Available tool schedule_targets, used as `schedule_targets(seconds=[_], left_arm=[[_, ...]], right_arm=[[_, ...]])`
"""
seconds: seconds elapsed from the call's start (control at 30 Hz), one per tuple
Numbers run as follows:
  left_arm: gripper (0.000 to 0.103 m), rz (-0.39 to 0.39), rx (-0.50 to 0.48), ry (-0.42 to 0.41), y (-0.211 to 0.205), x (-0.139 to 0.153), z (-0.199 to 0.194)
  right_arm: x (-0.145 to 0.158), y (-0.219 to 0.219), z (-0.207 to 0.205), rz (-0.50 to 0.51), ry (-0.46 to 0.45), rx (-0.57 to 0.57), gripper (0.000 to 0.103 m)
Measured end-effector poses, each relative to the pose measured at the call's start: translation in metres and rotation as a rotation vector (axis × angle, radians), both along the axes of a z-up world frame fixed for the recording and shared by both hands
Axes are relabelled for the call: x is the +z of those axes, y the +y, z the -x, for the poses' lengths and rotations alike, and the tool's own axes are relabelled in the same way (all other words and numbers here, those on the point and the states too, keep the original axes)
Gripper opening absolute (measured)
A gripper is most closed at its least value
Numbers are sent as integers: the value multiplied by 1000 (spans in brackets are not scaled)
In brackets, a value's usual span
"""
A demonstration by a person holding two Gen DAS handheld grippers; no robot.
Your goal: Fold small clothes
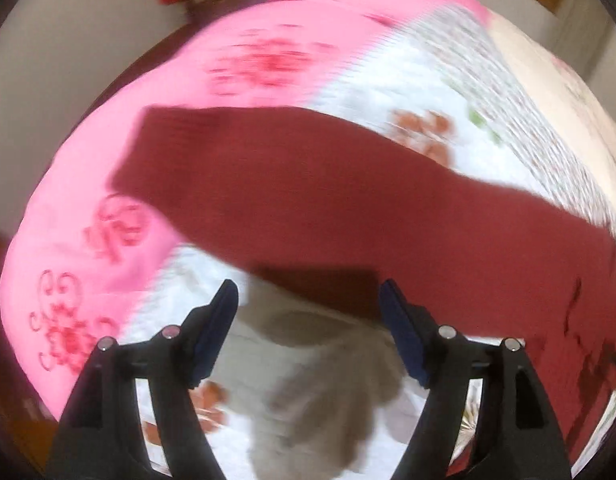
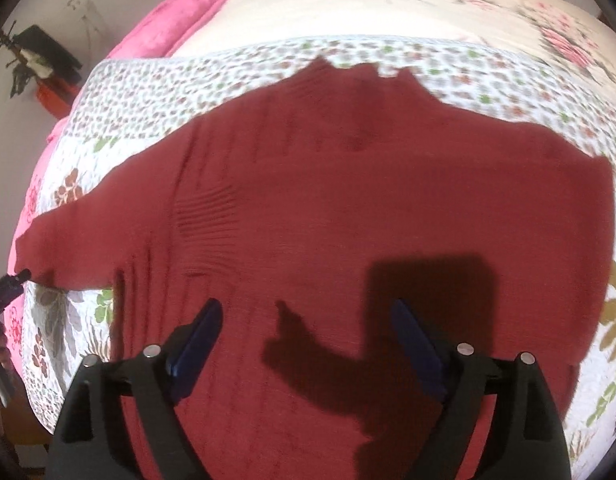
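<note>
Left wrist view is showing a dark red knitted sweater (image 1: 347,200) lying spread flat on a bed, one sleeve (image 1: 180,160) stretching away to the left, its long axis running crosswise in front of the left gripper (image 1: 308,308). That gripper is hovering with its jaws standing wide apart and holding nothing; the sleeve is lying just ahead of the blue fingertips (image 1: 224,320), so this hand looks the nearer one for a sleeve fold. Right wrist view is looking down on the sweater's body (image 2: 347,208), with the right gripper (image 2: 308,336) hanging over the lower part of it, jaws likewise spread wide and empty, casting a shadow (image 2: 387,340) on the knit. Under the sweater, a white quilt with a flower print (image 2: 148,92) is covering the bed, with a pink blanket (image 1: 228,60) beside it and a cream sheet (image 2: 347,8) beyond. Pale walls are surrounding the bed.
</note>
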State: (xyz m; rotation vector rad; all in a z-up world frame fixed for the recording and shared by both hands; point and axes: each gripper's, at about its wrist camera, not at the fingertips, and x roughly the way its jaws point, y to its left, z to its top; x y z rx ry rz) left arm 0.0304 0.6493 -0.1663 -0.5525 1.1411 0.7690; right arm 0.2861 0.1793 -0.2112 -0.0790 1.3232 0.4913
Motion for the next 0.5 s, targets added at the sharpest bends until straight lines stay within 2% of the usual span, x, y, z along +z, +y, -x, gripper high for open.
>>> schedule_targets(seconds=[0.2,0.33,0.43,0.5], left_arm=[[74,64,95,-55,44,-16,16],[64,105,170,-118,66,-25,22],[62,130,199,-150,77,-28,20],[55,138,206,-170,80,-28,17]], right_arm=[[0,24,-3,0,-12,24,87],[1,29,-4,15,-30,51,87],[-1,26,-5,25,-34,53,87],[-2,24,-7,18,-30,46,87]])
